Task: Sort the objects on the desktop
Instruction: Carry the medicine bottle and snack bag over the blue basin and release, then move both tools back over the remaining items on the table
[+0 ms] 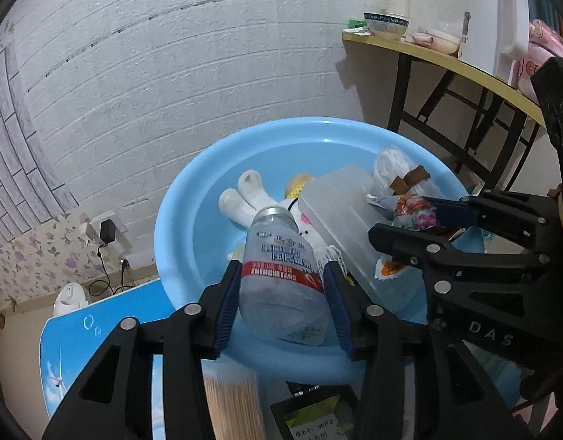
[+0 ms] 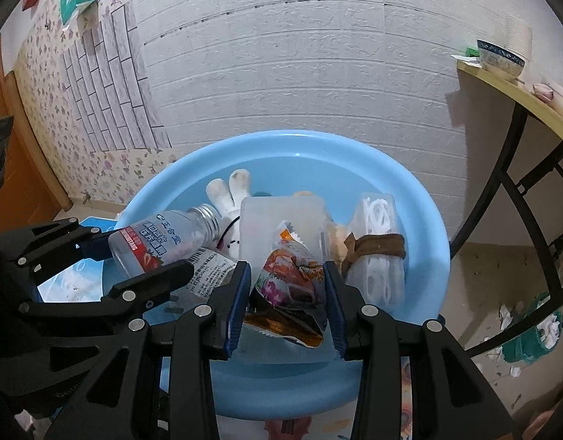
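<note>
Blue-padded fingers of both grippers reach over a light-blue plastic basin (image 1: 178, 220), each with a thing between them.

Left gripper (image 1: 283, 293): its fingers flank a clear plastic bottle (image 1: 281, 275), neck pointing away and tilted into the basin, red label band reading "ZHENGHETANG"; the far pad looks to touch it, though I cannot tell whether they still press. Right gripper (image 2: 287, 300): its fingers pinch a crinkled, colourfully printed snack packet (image 2: 292, 286) above the basin. Inside lie a white plush rabbit (image 2: 230, 190), a frosted translucent box (image 2: 277, 216) and a white bundle tied with a brown strap (image 2: 376, 245). A carton marked "MEN'S" (image 1: 314, 421) sits nearest the left camera, on the desk.
</note>
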Demonstrator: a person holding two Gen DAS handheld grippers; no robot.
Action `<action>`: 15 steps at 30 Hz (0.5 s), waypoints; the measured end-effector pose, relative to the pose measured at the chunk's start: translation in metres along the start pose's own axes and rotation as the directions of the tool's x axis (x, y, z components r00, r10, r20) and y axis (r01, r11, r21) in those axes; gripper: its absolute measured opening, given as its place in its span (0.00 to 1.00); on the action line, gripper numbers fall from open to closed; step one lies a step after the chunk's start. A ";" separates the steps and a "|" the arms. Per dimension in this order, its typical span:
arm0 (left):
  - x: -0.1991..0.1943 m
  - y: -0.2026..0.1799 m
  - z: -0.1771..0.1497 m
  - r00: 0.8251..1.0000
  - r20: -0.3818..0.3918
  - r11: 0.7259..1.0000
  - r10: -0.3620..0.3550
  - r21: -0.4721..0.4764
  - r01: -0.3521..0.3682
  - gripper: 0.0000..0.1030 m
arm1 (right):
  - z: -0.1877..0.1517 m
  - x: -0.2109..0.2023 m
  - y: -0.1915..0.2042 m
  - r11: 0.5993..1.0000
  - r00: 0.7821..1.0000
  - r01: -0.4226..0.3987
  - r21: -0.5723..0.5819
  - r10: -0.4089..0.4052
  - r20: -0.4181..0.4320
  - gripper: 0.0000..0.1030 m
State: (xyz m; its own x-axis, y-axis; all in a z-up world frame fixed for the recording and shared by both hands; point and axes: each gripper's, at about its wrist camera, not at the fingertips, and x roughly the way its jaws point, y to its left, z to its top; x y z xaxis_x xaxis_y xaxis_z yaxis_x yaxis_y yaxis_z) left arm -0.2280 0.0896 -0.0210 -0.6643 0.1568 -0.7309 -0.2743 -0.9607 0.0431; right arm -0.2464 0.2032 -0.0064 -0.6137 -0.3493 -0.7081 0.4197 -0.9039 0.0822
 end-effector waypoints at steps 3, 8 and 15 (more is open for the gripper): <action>-0.007 -0.002 -0.003 1.000 0.013 1.000 0.003 -0.001 -0.003 0.56 | -0.001 -0.001 -0.001 1.000 1.000 0.021 -0.004 -0.021 -0.005 0.40; -0.019 -0.001 -0.005 0.999 0.031 1.000 0.006 -0.008 -0.006 0.73 | -0.001 -0.011 -0.003 0.999 0.999 0.043 -0.014 -0.043 0.015 0.47; -0.032 0.006 -0.013 0.999 0.035 0.999 0.013 -0.031 -0.012 0.87 | -0.006 -0.023 -0.001 0.998 0.997 0.069 -0.004 -0.068 0.033 0.71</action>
State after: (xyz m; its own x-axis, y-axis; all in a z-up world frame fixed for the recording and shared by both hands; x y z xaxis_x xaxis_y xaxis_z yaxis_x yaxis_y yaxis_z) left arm -0.1993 0.0757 -0.0063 -0.6918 0.1522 -0.7059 -0.2444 -0.9692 0.0305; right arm -0.2288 0.2137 0.0053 -0.6627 -0.2946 -0.6885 0.3790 -0.9249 0.0309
